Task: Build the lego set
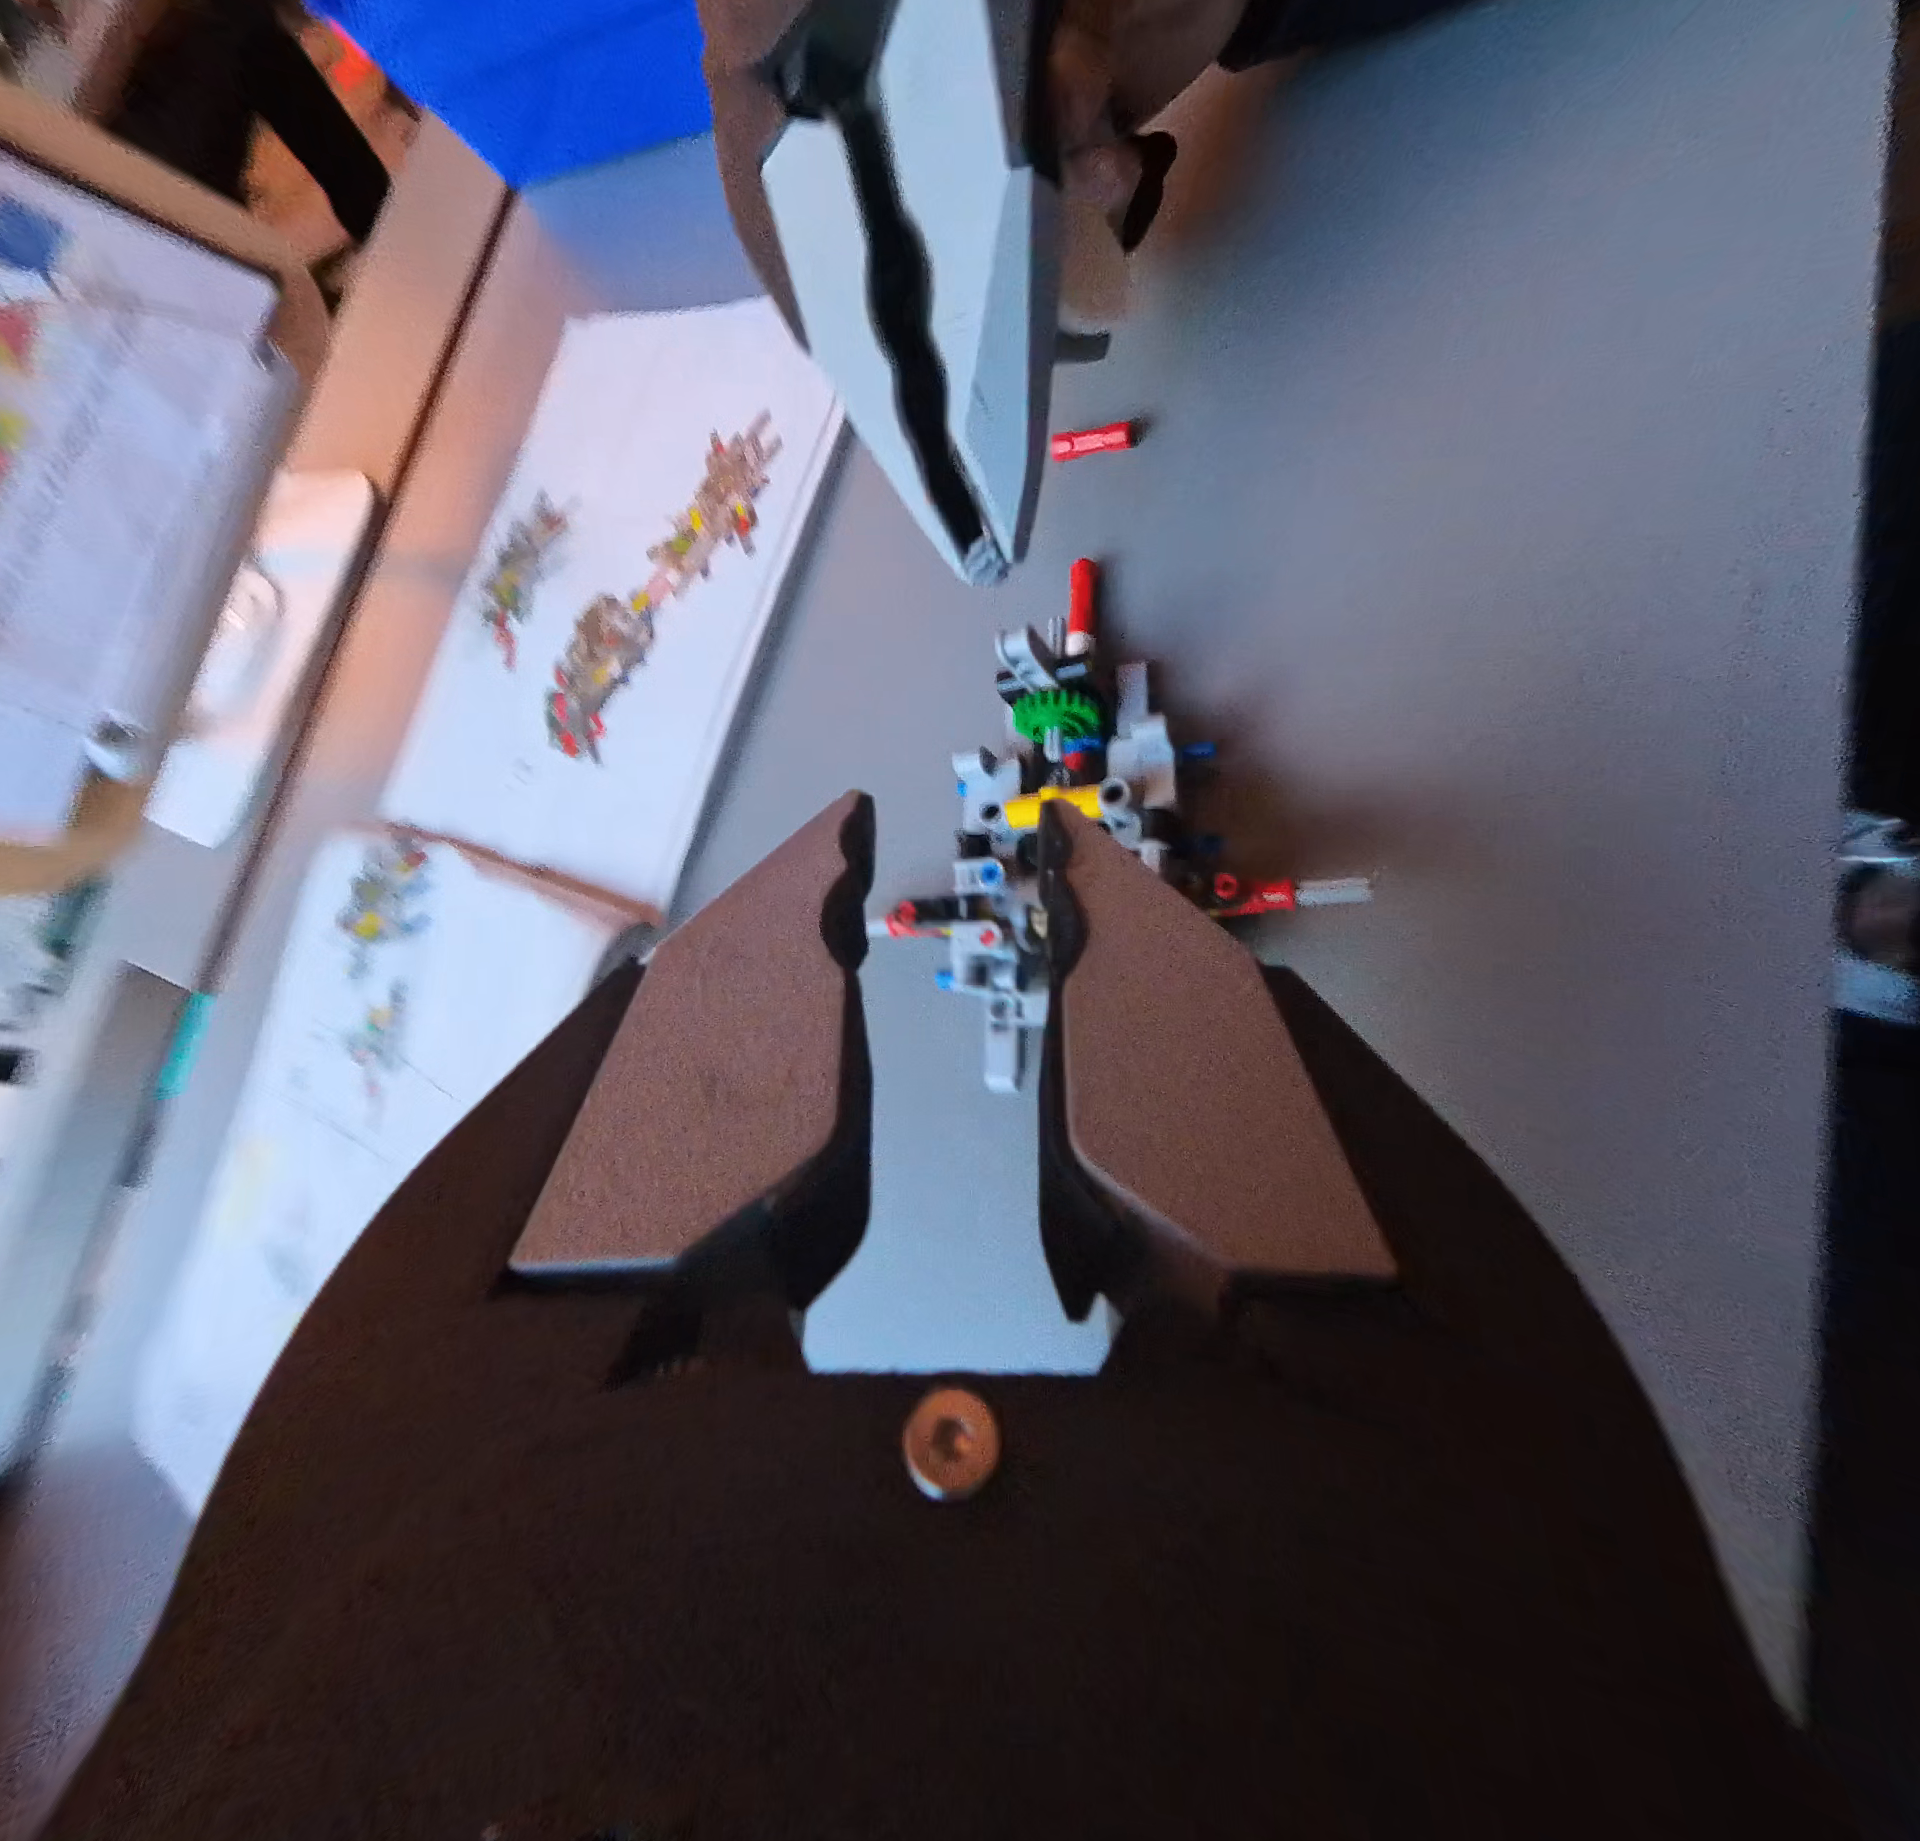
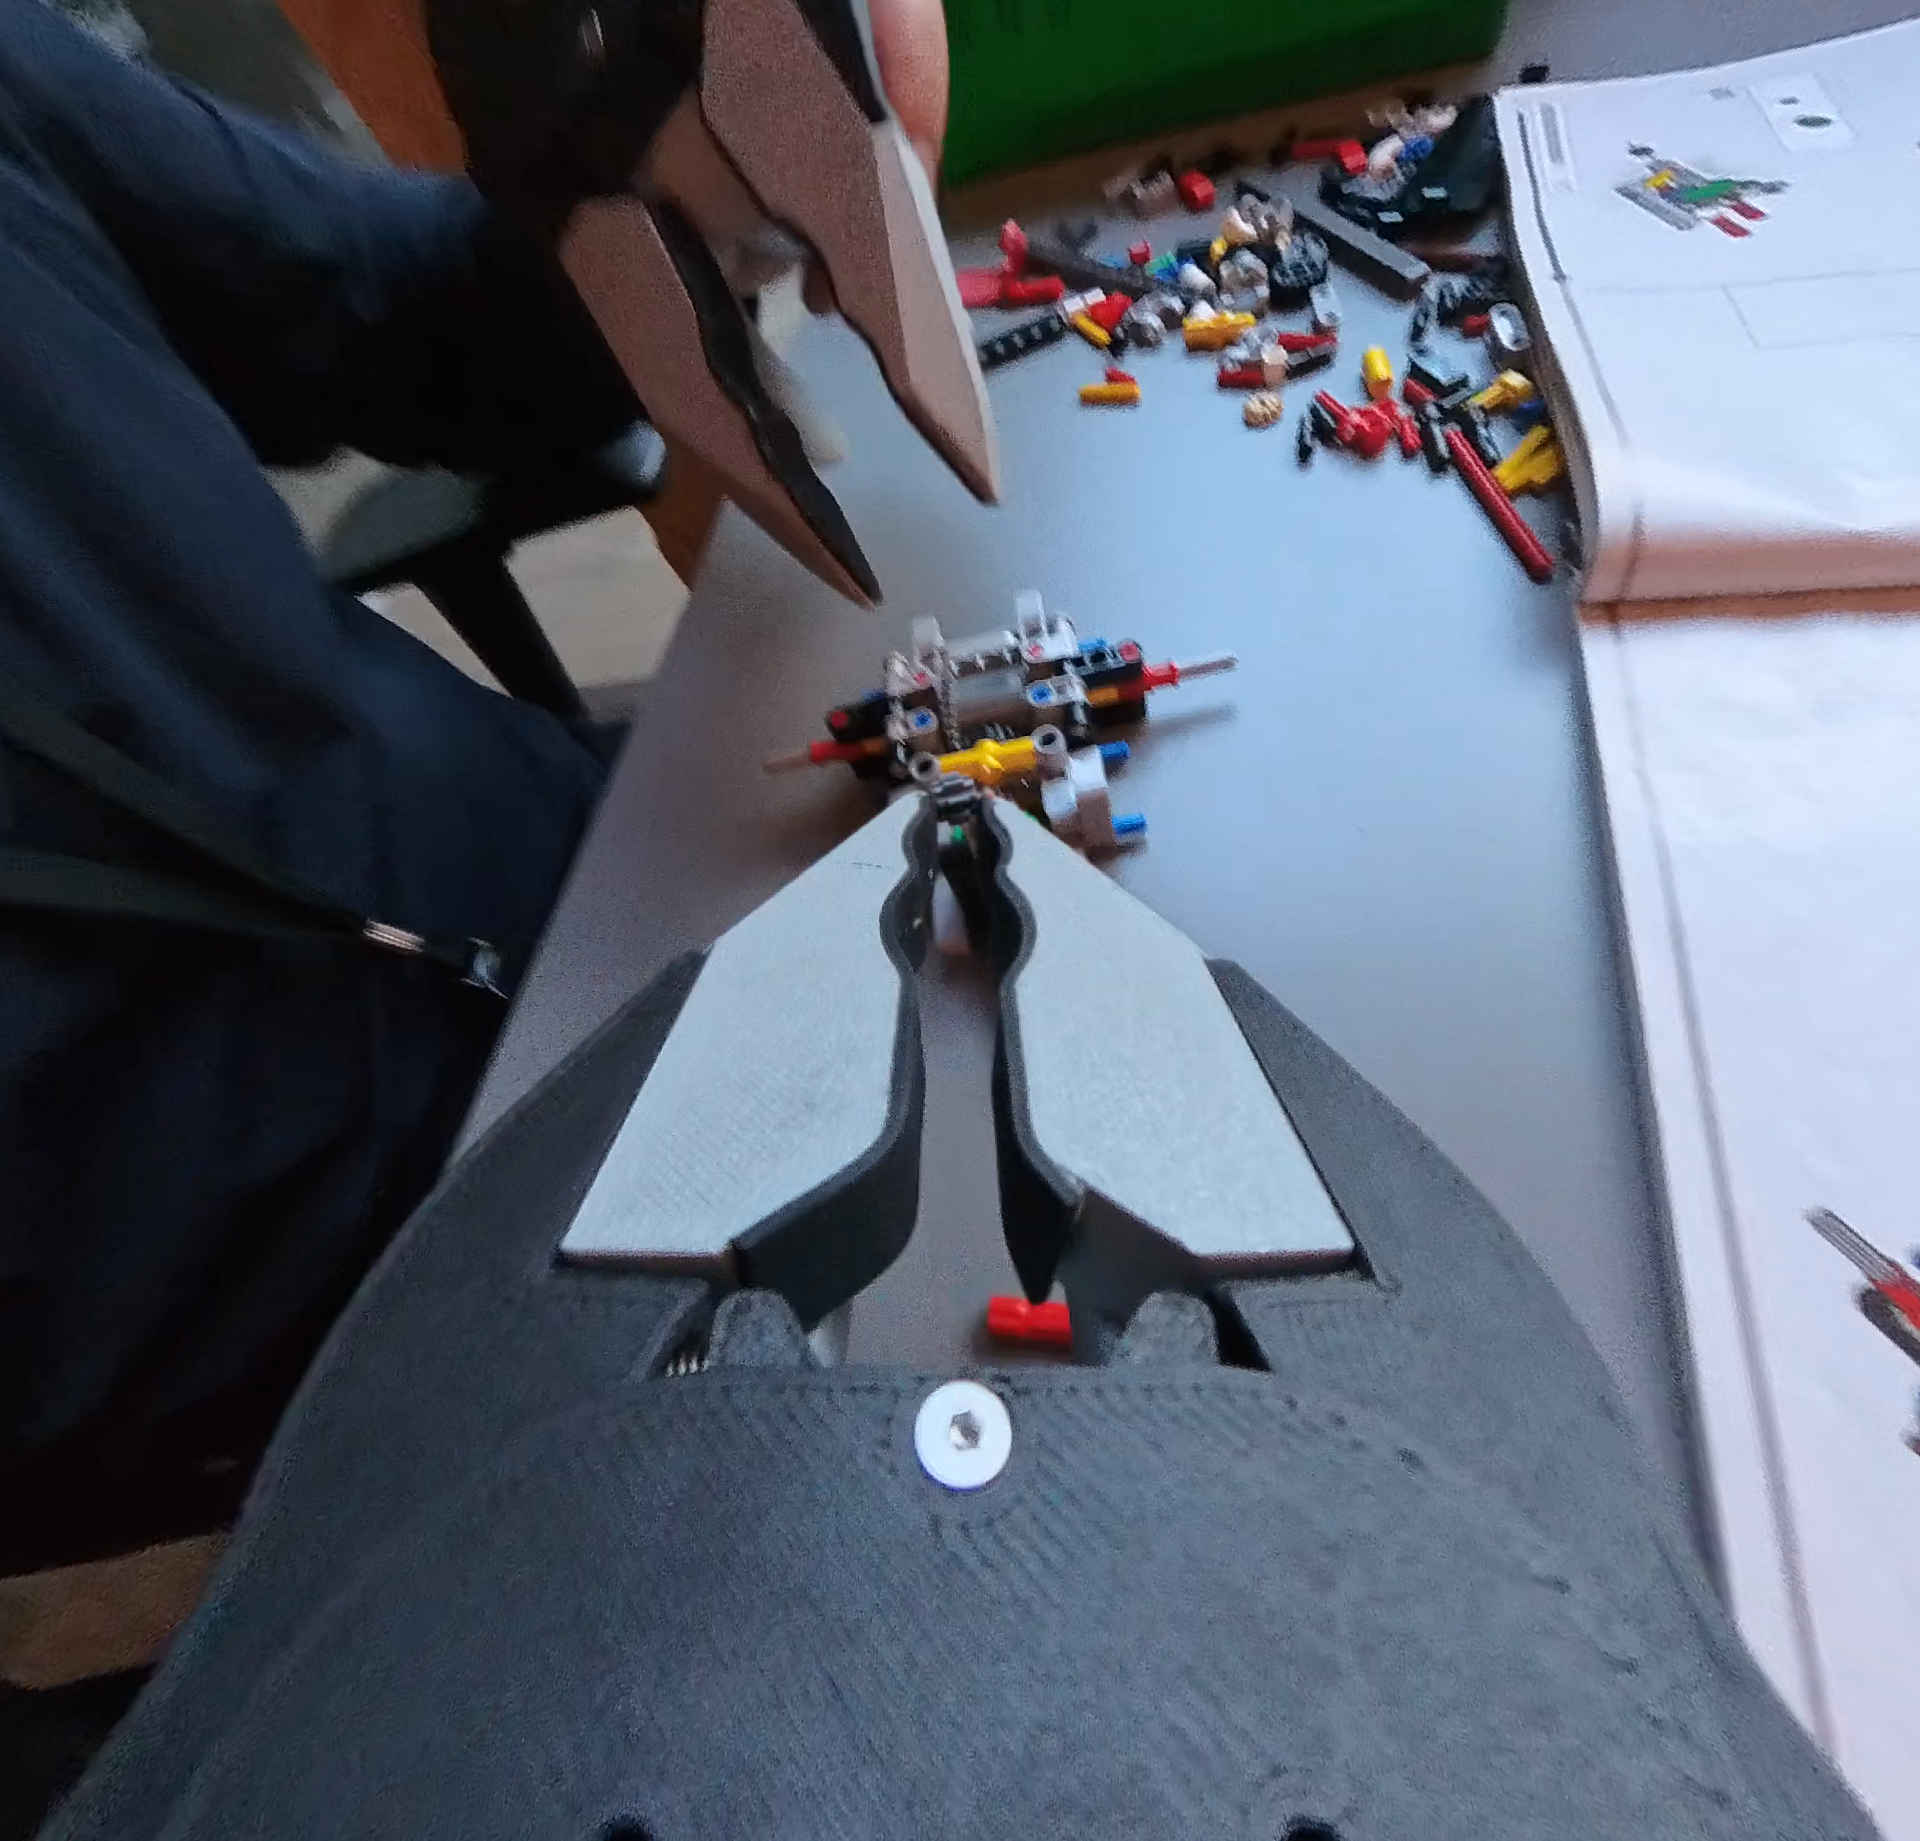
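Motion blur is smearing both views, so the small parts are hard to tell apart. In the left wrist view the left tongs (image 1: 956,815) are standing released over the brick model (image 1: 1070,815) on the grey table (image 1: 1455,544); their right finger (image 1: 1070,856) is hiding part of the model, and whether it is touching is unclear. The open booklet (image 1: 623,596) is lying left of them, badly blurred. Only this view is showing the green gear (image 1: 1049,713) and a loose red pin (image 1: 1091,439). The right tongs (image 2: 961,804) are pointing down at the model's near end, clenched on a small dark toothed piece (image 2: 958,789). Only the right wrist view is showing the scattered brick pile (image 2: 1299,316), beyond and to the right. A hand (image 2: 914,35), cut off at the top edge, is tilting the left tongs downward.
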A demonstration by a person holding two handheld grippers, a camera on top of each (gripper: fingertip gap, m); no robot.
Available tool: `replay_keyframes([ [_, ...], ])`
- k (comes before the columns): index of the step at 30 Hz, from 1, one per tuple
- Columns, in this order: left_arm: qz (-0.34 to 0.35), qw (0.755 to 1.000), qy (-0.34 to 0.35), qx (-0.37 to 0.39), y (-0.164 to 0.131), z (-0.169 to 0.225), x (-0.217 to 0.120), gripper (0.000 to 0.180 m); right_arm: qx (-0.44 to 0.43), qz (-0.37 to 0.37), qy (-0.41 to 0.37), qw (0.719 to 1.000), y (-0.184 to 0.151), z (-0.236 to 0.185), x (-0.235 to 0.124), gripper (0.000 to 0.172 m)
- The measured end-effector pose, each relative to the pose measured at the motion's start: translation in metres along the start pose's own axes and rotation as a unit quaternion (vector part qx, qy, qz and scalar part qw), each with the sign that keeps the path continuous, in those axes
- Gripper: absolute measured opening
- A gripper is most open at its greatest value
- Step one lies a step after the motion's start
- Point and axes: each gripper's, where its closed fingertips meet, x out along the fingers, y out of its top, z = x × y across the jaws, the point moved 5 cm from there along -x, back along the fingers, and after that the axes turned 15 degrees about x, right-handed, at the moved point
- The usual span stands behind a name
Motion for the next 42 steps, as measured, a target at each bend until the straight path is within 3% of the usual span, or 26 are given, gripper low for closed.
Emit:
replay_keyframes([
  [5, 0.032, 0.998, -0.003, 0.058, 0.023, -0.002, 0.019, 0.025, 0.046, 0.038, 0.063, 0.996, 0.015, -0.010, 0.001, 0.003],
  [10, 0.038, 0.993, 0.062, 0.092, 0.028, -0.011, 0.020, 0.009, 0.090, 0.050, 0.107, 0.989, 0.019, -0.012, -0.001, 0.003],
  [14, 0.045, 0.991, 0.060, 0.109, 0.032, -0.008, 0.021, 0.007, 0.124, 0.055, 0.134, 0.982, 0.019, -0.010, 0.000, 0.004],
  [28, 0.054, 0.992, 0.040, 0.111, 0.036, -0.007, 0.020, 0.003, 0.149, 0.042, 0.151, 0.976, 0.015, -0.007, 0.005, 0.004],
  [36, 0.028, 0.997, 0.010, 0.066, 0.023, -0.007, 0.022, 0.003, 0.148, 0.041, 0.119, 0.981, 0.014, -0.002, 0.012, 0.010],
  [42, -0.072, 0.990, -0.119, -0.034, -0.010, 0.008, 0.027, 0.003, 0.068, 0.014, -0.015, 0.997, 0.006, 0.009, -0.001, 0.019],
])
